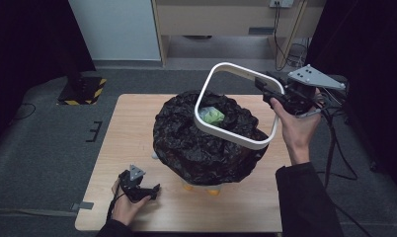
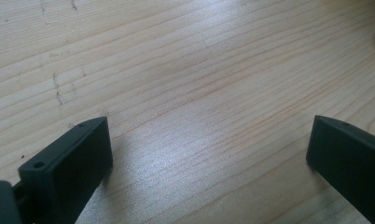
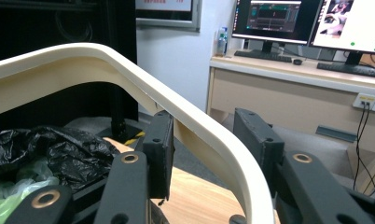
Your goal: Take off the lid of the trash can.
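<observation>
1. One white rim ring (image 1: 234,106) – gripped at its 3 o'clock side by the right hand-held gripper (image 1: 271,94), tilted above the bin.
2. One black-bagged bin (image 1: 206,140) at worktop (image 1: 137,128) centre – green litter (image 1: 211,116) inside.
3. Left hand-held gripper (image 1: 154,190), 7 o'clock, gapes empty.

Right gripper (image 3: 206,149): black jaws straddle the rim of a cream rounded-square plastic ring frame (image 3: 129,70), left pad against its inner face, right jaw just off the outer side. Crumpled black plastic bin bag (image 3: 59,151) sits lower left, pale green plastic (image 3: 8,193) inside it. Behind: beige desk (image 3: 288,93) with two lit monitors (image 3: 274,21).
</observation>
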`<action>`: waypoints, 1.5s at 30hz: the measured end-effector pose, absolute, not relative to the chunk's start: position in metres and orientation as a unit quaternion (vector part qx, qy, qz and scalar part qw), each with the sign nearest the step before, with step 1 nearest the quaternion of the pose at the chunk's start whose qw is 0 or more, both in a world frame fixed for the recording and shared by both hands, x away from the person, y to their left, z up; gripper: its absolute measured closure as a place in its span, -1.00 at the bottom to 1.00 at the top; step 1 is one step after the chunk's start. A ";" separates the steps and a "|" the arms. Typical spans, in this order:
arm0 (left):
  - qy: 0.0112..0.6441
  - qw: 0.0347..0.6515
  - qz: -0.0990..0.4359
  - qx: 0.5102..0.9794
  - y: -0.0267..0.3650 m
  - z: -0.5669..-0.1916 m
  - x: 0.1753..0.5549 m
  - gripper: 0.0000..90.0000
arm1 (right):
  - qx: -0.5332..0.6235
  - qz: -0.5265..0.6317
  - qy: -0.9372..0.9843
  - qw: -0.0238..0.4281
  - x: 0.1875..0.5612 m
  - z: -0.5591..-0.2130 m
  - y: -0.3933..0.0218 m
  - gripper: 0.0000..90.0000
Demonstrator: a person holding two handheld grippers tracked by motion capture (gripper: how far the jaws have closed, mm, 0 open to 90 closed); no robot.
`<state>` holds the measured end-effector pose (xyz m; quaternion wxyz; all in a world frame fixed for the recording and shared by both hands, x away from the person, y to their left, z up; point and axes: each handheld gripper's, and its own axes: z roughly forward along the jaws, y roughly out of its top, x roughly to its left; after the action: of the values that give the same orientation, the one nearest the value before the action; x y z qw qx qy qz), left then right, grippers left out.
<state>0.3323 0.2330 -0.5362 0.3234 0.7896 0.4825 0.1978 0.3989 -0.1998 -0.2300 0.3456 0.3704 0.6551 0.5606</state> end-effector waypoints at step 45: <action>0.483 0.322 0.196 0.790 0.233 -0.536 0.332 -1.00 | 0.418 0.586 0.574 0.390 0.357 -0.272 -0.289 0.32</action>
<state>0.3322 0.2329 -0.5361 0.3218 0.7904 0.4828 0.1965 0.3573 -0.2885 -0.2723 0.3902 0.4182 0.5738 0.5862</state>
